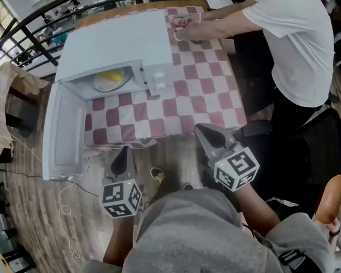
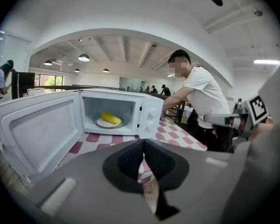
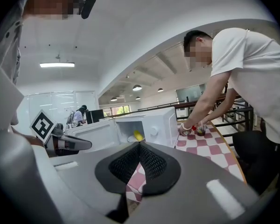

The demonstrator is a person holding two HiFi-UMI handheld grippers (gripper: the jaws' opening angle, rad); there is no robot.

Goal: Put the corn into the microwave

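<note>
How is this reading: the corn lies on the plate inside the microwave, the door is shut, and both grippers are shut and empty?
Wrong on the door: it stands open, swung out leftward, as the head view shows. The corn does lie on the plate inside the microwave, and the left gripper and right gripper are shut and empty.

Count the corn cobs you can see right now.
1: the corn lies on the plate inside the open microwave. Another could be hidden behind the other person's hands at the table's far end.
</note>
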